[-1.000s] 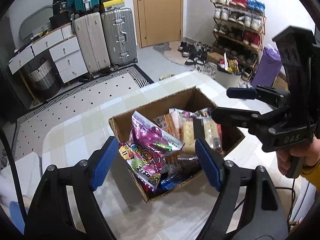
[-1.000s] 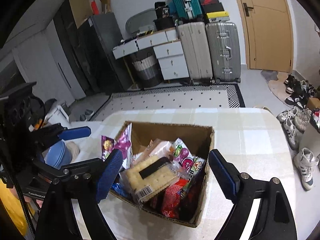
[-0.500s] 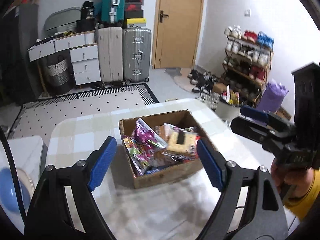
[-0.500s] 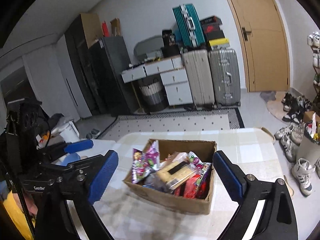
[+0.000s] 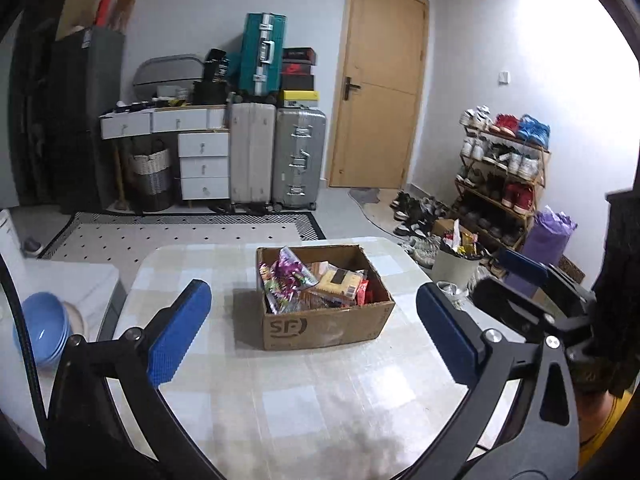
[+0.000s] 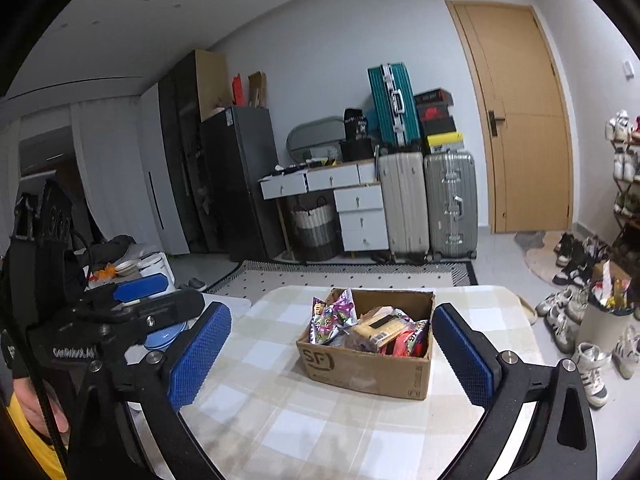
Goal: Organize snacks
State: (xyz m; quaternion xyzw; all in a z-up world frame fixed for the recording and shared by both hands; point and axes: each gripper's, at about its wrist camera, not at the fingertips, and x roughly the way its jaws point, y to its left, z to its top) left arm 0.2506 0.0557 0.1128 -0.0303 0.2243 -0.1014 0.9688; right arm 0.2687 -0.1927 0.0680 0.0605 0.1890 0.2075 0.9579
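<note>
Now both hand-held grippers [image 5: 312,336] [image 6: 332,356] sit farther from the snack box [image 5: 324,320], jaws opening.

My bench [image 5: 280,392] has a beige-and-white checked top, and the only thing sitting on it is an open cardboard box [image 5: 324,326] stuffed with snack packets [image 5: 312,284].

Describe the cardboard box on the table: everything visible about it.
The cardboard box is plain brown corrugated card with a dark "SF" logo printed on its side. It has an open top, sits upright on the checked table and is filled with snack packets, some poking above its rim. Neither claw touches it.
</note>
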